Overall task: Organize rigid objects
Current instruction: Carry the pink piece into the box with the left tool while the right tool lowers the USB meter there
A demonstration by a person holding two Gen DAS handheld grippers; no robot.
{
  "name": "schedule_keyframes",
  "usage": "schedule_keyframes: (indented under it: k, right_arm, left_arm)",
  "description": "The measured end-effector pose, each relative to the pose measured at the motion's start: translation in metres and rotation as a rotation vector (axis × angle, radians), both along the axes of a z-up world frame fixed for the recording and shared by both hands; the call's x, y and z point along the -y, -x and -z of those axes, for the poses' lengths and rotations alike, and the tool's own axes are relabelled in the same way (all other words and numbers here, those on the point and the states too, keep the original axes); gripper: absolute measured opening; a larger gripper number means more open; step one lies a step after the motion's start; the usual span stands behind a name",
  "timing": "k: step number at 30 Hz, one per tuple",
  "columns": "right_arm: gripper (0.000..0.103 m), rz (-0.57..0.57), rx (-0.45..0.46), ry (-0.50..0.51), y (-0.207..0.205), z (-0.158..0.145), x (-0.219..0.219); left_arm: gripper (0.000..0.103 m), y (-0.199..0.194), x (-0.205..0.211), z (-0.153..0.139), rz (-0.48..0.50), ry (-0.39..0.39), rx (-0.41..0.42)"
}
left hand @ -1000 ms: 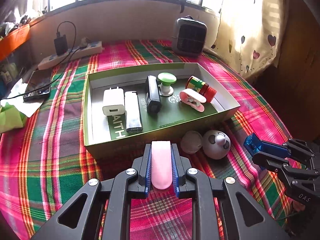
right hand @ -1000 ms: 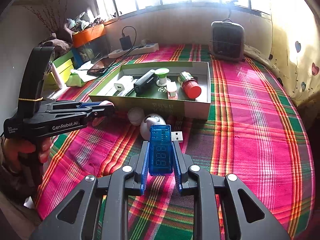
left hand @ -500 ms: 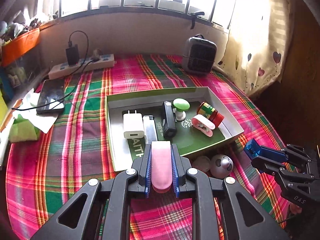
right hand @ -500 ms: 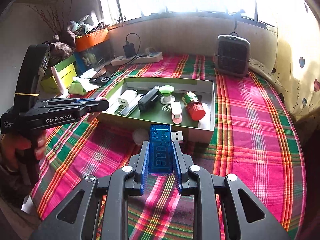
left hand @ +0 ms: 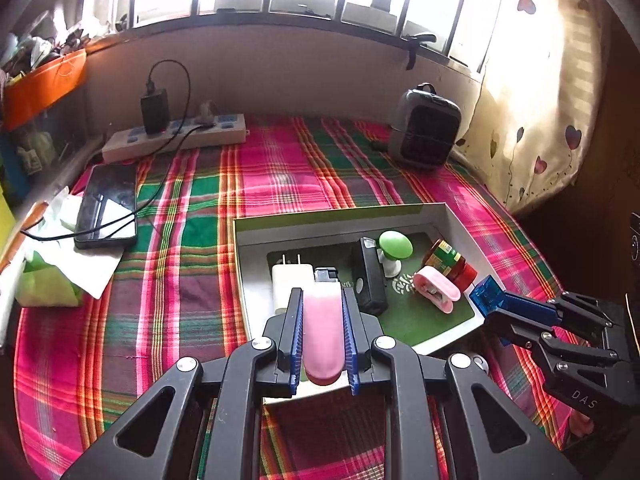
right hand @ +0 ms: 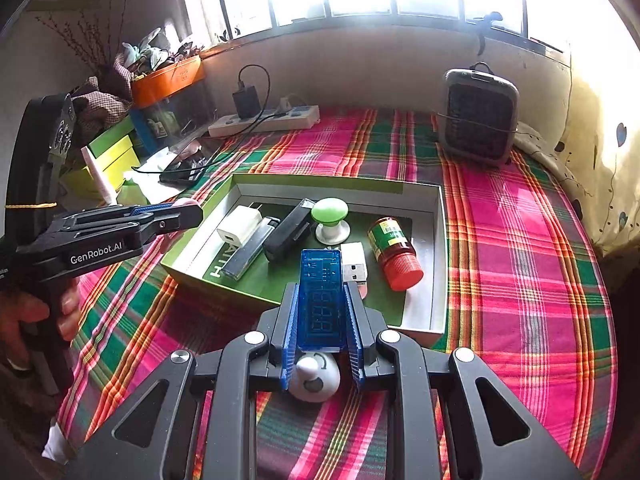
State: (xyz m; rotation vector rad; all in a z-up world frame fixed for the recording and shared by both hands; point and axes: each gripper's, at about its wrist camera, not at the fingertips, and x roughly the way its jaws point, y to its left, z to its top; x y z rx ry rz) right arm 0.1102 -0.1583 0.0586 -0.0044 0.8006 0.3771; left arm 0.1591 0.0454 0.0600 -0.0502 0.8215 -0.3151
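blue-padded jaws of the left gripper (left hand: 322, 332) clamp a smooth pink oblong piece (left hand: 322, 336) above the near wall of the green cardboard tray (left hand: 336, 216); the right gripper (right hand: 322, 320) pinches a translucent blue usb meter (right hand: 322, 300) over the tray's near right corner. released here, either could clip the wall and fall outside, or knock the red-capped bottle (right hand: 394, 252).

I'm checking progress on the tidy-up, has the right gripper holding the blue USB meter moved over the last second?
Yes. The right gripper, shut on the blue USB meter, has risen and advanced toward the green box; its tip now overlaps the box interior instead of sitting short of the near wall.
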Motion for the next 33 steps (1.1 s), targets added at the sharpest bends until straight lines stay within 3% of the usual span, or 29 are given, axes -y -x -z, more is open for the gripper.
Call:
schedule_keyframes:
  k: [16,33]
  right_arm:
    - [0.023,-0.011,-0.088,-0.004,-0.052,0.023,-0.018]
    - [0.023,-0.056,-0.131,0.035,-0.064,0.039,-0.033]
  left_arm:
    - [0.017,-0.037,0.014,0.017,0.016,0.015,-0.046]
    - [0.017,-0.059,0.028,0.031,0.040,0.010,-0.077]
